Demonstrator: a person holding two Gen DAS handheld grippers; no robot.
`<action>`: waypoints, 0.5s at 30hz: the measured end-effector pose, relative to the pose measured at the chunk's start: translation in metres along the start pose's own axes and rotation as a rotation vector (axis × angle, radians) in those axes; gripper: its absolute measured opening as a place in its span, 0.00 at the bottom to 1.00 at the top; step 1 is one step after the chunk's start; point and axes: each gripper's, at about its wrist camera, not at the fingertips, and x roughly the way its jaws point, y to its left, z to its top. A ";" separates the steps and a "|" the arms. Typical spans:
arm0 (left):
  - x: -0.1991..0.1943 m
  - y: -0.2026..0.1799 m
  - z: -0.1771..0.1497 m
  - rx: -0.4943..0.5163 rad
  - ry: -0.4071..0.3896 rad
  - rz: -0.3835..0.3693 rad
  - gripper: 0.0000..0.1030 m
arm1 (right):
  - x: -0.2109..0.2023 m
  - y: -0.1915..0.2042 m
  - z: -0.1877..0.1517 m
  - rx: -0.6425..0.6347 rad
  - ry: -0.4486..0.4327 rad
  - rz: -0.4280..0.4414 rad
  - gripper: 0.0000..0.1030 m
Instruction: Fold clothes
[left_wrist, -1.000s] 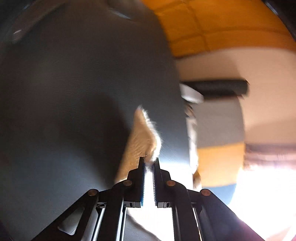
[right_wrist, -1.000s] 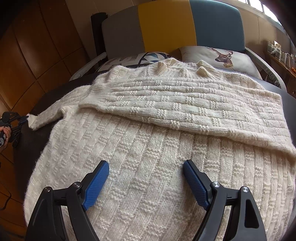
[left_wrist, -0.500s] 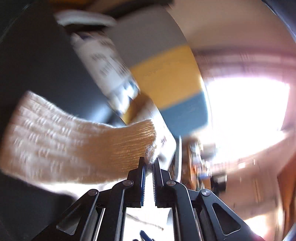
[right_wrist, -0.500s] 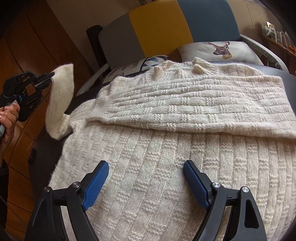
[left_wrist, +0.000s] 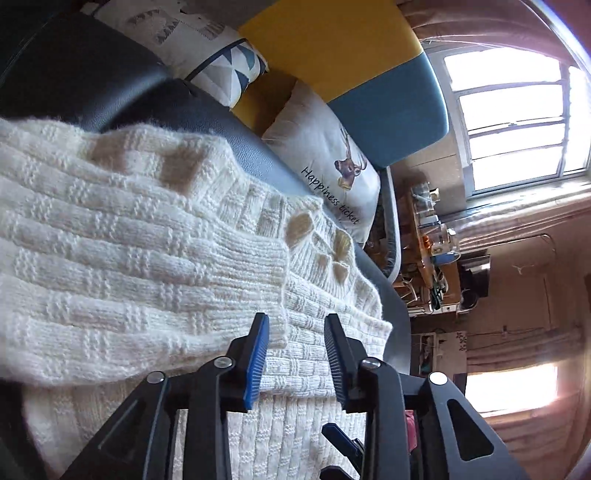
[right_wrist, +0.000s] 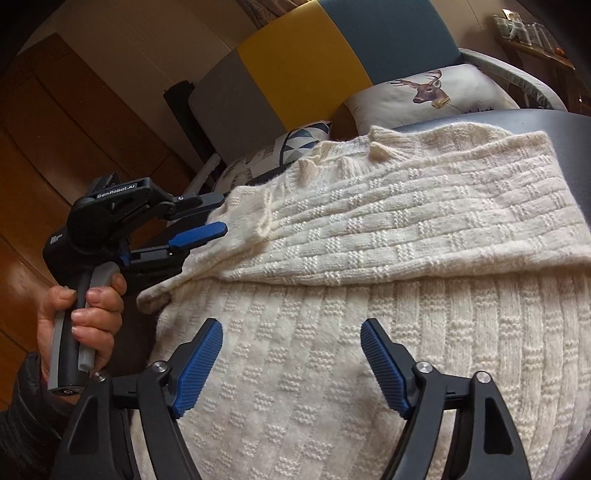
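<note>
Sleeves in, body fold left.
Sweater (right_wrist: 369, 332) lies on the bed (left_wrist: 110, 81); left gripper (left_wrist: 295, 350) opens, letting go of the sleeve (left_wrist: 147, 266); right gripper (right_wrist: 291, 365) is spread but narrowing above it, pinching nothing.

One cream basket-weave knitted sweater (right_wrist: 369, 295), two printed white cushions, a deer one (right_wrist: 436, 96) and a blue-triangle one (right_wrist: 295, 142), two black handheld grippers with blue pads (right_wrist: 291, 363) (right_wrist: 212, 214), and one hand (right_wrist: 81, 317) are in view.

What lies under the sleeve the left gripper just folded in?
The sleeve lies on the cream sweater, over the other folded sleeve. What it covers is hidden.
</note>
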 end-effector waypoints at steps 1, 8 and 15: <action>-0.010 -0.001 0.003 0.017 -0.007 -0.023 0.41 | 0.003 0.001 0.003 0.026 0.002 0.038 0.63; -0.077 0.036 0.015 -0.035 -0.113 -0.098 0.45 | 0.051 0.004 0.027 0.324 0.021 0.343 0.45; -0.132 0.108 -0.002 -0.178 -0.211 -0.107 0.45 | 0.099 -0.005 0.036 0.590 0.034 0.319 0.45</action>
